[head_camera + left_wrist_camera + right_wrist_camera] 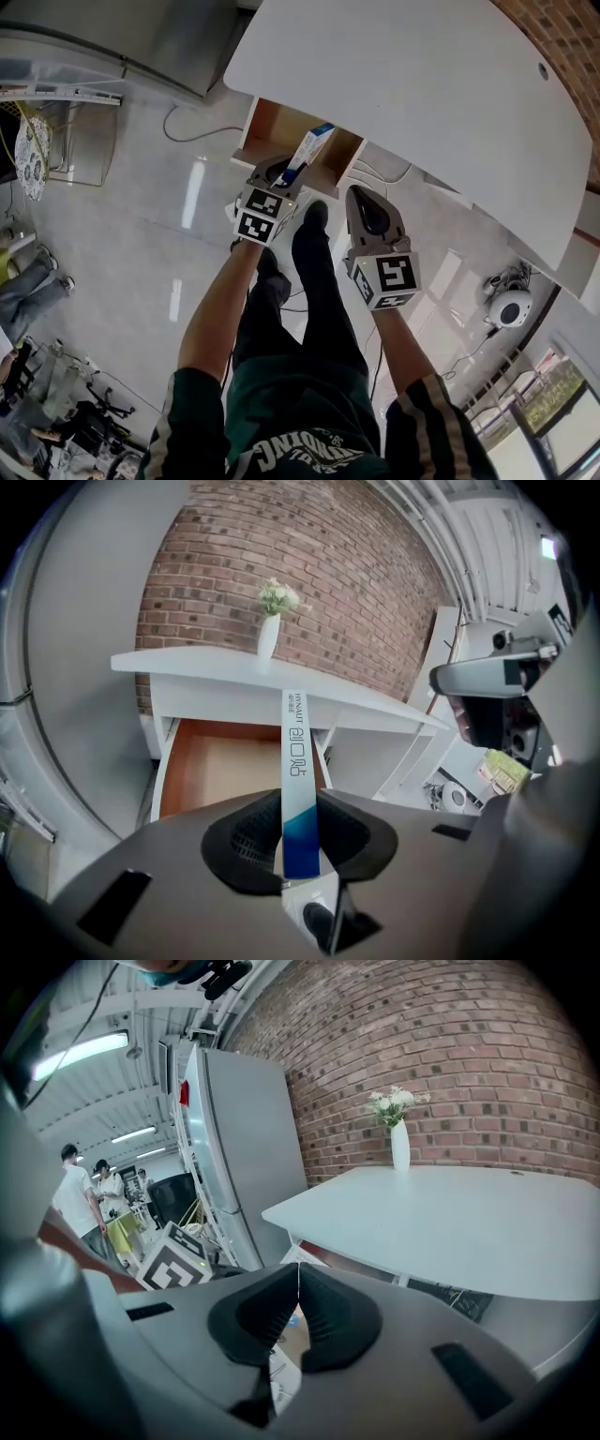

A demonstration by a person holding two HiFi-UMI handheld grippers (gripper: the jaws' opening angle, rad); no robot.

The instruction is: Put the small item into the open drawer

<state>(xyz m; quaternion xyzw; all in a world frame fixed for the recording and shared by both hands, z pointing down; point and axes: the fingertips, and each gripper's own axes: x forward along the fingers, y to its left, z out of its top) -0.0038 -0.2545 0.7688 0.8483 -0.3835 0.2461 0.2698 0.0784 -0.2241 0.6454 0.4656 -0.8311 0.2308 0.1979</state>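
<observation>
A slim, flat cardboard box [298, 761], white with a glossy blue end, is clamped by that blue end between the 2 black ribbed fingers [246, 841] of the left gripper [283, 176]. It is held tilted, just at the front of the open drawer [220, 771], whose smooth brown interior is seen under the matte white, curved worktop [412, 84]. The right gripper [296, 1312] is held beside the left, its fingers pressed together at the tips with nothing between them.
</observation>
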